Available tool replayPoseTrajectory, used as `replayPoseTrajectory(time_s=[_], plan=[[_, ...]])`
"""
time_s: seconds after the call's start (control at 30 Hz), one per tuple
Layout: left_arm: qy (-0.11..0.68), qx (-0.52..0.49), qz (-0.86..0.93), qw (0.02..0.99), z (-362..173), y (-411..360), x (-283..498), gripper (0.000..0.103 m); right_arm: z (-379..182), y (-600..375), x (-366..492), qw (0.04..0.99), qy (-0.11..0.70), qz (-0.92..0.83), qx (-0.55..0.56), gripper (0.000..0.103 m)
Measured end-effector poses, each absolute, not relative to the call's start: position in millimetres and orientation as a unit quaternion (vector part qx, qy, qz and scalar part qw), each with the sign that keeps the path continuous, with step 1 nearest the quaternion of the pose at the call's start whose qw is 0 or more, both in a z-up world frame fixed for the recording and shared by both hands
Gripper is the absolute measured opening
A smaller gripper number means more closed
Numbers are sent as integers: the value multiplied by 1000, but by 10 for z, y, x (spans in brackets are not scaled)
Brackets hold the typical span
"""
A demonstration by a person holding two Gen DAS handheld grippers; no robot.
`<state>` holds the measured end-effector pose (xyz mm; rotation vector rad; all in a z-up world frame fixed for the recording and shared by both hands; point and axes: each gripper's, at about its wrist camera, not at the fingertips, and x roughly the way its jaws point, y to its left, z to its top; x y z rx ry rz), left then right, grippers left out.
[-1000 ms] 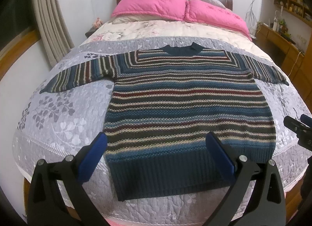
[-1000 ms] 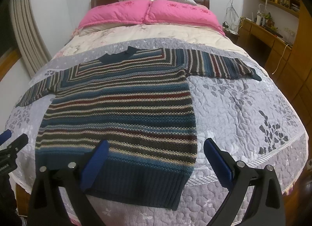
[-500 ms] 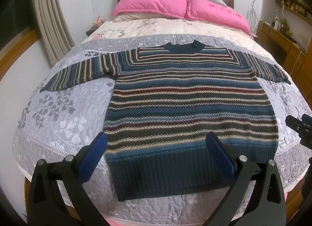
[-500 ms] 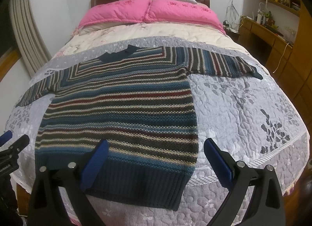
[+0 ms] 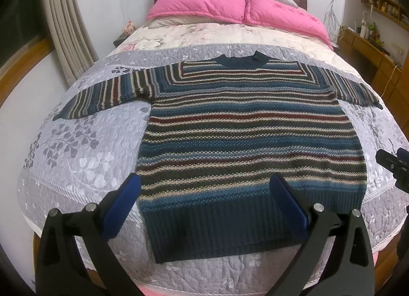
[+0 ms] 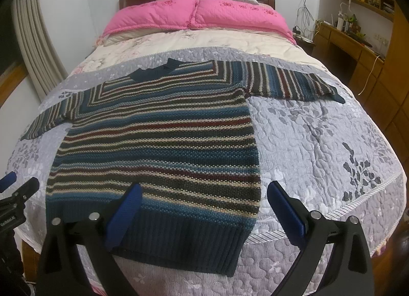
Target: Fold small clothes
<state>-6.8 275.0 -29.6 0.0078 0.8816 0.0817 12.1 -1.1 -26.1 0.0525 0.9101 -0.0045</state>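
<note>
Sweater (image 5: 245,142) lies flat on the bed (image 5: 76,155), sleeves spread, hem nearest both hand-held grippers. Left hand-held gripper (image 5: 204,201) and right hand-held gripper (image 6: 202,206) hover above the hem, jaws apart, empty. Folding looks unstarted; next, probably grip a sleeve or hem corner.

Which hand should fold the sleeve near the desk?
Probably the right. The right tool hangs open over the sweater's hem corner on that sleeve's side; the left tool, also open, faces the other half.
</note>
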Motion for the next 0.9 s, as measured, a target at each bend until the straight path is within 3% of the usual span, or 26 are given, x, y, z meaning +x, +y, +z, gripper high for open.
replayPoseTrajectory(time_s=[0.9], plan=[[432, 8, 40, 901, -364, 2783, -38, 100, -255, -19, 120, 897, 441, -1, 25, 99]])
